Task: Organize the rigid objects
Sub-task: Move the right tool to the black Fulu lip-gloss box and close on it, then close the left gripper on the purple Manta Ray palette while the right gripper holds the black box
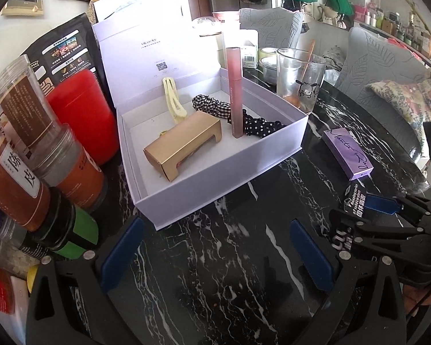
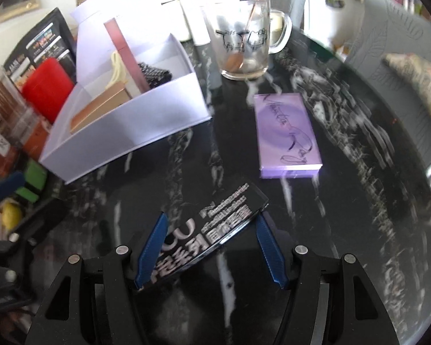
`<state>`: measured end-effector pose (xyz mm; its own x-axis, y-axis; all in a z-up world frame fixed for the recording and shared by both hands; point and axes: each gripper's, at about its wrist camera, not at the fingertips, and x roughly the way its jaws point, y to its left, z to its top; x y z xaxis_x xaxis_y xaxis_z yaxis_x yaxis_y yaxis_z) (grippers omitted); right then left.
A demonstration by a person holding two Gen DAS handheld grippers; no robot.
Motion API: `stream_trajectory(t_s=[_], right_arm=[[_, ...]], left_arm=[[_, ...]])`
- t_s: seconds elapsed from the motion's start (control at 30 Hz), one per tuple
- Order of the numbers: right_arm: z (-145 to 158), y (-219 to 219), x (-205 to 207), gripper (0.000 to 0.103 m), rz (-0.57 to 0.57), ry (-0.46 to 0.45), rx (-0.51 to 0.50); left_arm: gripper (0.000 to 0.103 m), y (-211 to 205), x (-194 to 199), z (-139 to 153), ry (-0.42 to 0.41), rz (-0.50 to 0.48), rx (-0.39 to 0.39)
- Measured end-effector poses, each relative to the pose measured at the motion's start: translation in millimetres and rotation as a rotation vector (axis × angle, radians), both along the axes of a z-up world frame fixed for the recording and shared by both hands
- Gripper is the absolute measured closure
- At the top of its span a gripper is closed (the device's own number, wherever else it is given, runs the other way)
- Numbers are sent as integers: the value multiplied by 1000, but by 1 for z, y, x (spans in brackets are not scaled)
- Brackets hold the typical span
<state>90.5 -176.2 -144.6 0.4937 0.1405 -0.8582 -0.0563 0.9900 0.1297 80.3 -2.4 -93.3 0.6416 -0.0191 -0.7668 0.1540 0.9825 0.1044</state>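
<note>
An open white box sits on the black marble table. It holds a gold carton, a pink tube, a yellow hair clip and dotted scrunchies. My left gripper is open and empty in front of the box. A purple box lies flat on the table, also seen in the left wrist view. My right gripper has its jaws around a black box with silver lettering; the black box shows in the left wrist view too.
Spice jars and a red canister crowd the left side. A glass mug with a spoon stands behind the box. Grey chairs stand beyond the table's far edge.
</note>
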Motion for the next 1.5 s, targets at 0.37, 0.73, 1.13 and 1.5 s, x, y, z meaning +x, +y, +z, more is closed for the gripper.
stream_trajectory(t_s=[0.37, 0.73, 1.13, 1.5], right_arm=[[4, -36, -17, 65, 12, -27, -19], [8, -92, -30, 66, -1, -27, -10], [11, -132, -23, 66, -13, -19, 39], [11, -141, -21, 66, -26, -23, 49]], left_arm=[[0, -41, 15, -2, 14, -101, -28], [0, -121, 41, 0, 26, -309, -18], [0, -181, 80, 1, 42, -519, 10], [0, -213, 122, -31, 132, -593, 29]])
